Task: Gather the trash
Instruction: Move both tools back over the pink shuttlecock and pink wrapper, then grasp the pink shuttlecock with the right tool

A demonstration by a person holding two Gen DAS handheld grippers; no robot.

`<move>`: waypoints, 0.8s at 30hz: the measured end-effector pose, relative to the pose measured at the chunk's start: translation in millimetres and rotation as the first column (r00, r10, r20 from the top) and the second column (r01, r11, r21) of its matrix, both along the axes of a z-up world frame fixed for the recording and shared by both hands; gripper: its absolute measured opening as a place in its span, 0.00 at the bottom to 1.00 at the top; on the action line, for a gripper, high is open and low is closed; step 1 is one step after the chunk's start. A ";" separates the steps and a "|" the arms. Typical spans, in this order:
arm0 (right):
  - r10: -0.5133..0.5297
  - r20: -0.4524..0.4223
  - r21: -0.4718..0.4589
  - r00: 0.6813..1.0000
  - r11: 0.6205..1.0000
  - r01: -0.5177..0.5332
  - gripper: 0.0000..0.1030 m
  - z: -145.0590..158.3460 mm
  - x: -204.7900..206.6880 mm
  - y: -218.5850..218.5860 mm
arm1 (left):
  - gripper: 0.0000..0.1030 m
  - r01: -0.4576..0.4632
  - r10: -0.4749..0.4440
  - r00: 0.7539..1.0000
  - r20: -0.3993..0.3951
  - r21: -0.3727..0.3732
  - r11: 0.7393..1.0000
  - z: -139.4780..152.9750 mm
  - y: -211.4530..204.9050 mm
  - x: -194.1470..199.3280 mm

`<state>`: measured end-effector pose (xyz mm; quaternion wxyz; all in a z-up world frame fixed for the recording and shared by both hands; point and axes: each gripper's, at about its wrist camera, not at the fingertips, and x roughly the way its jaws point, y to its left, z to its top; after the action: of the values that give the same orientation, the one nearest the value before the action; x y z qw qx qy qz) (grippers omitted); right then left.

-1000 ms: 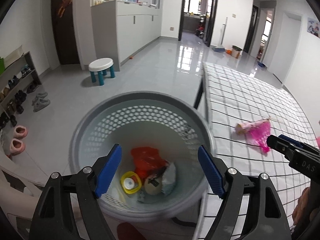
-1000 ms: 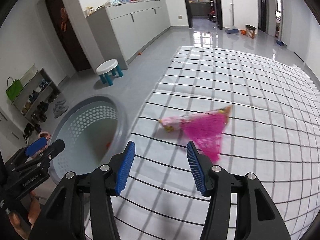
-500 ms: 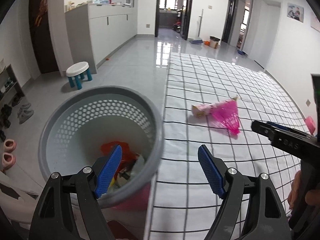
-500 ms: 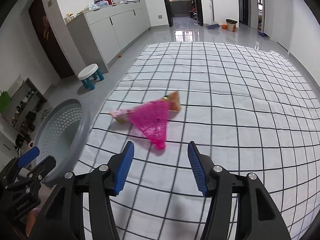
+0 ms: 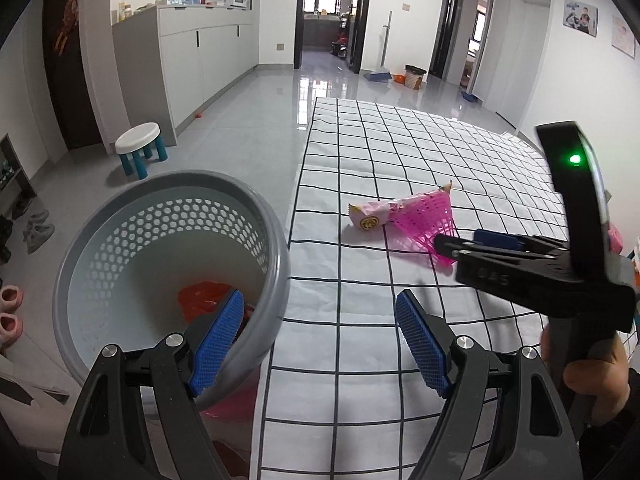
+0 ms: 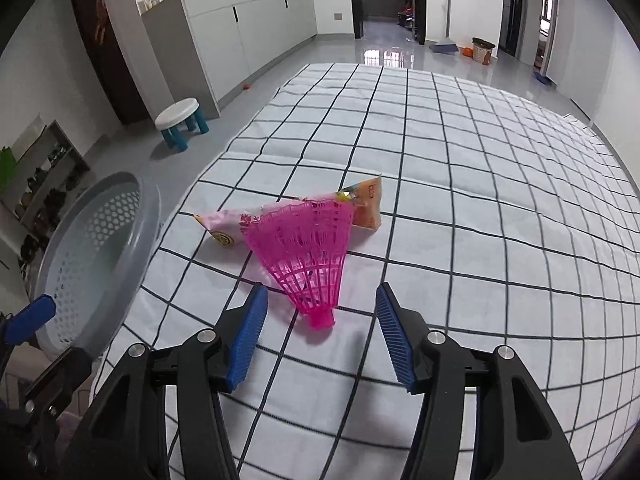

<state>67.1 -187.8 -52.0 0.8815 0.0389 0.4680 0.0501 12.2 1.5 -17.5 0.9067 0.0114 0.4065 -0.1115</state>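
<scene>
Hovering my right gripper (image 6: 320, 332) low over the checked tablecloth (image 6: 480, 200), I am keeping its jaws apart, and nothing is pressed between them. The pink plastic shuttlecock (image 6: 308, 256) is lying on the cloth just ahead, its narrow base end pointing at me and sitting almost between my blue pads (image 6: 250, 336). Under its wide skirt a snack wrapper (image 6: 224, 228) is lying flat, partly covered.

I am judging the shuttlecock as very light, with a springy open lattice that can bend or slip away if I squeeze the skirt. The small solid base seems the best place to take hold. The wrapper looks thin, soft and crinkly, so it needs a pinch at one free end.

My left gripper (image 5: 320, 340) is also standing wide open and holding nothing, beside the grey perforated basket (image 5: 276, 248) at the table edge. Inside the basket something red-orange (image 5: 204, 300), maybe a plastic bag, is resting at the bottom; my own finger is hiding the rest.
</scene>
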 end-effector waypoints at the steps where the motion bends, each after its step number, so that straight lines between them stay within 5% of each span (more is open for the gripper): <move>1: 0.004 -0.004 0.000 1.000 1.000 -0.004 0.53 -2.3 1.7 1.3 | 0.74 0.003 -0.003 1.000 -0.002 -0.002 1.000 -0.3 -1.4 0.5; 11: 0.036 -0.014 -0.033 0.999 0.999 -0.036 0.52 -18.2 21.0 18.6 | 0.74 0.023 -0.023 1.000 -0.016 0.003 1.000 -3.2 -10.4 3.4; 13: 0.038 -0.010 -0.032 0.999 0.999 -0.039 0.42 -18.8 22.8 20.2 | 0.74 0.022 -0.022 1.000 -0.020 0.006 1.000 -4.6 -11.0 4.4; 15: 0.042 -0.010 -0.027 0.999 0.999 -0.042 0.42 -18.8 23.2 19.9 | 0.74 0.021 -0.021 1.000 -0.023 0.007 1.000 -5.3 -11.0 4.9; 24: -0.006 -0.008 0.041 1.000 0.999 0.006 0.41 -5.8 5.6 -10.9 | 0.74 0.031 -0.029 0.999 -0.045 0.041 0.999 -9.2 -16.1 13.1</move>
<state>72.7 -198.7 -57.8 0.8787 0.0585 0.4703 0.0567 25.3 -14.6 -26.7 0.8952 0.0341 0.4287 -0.1168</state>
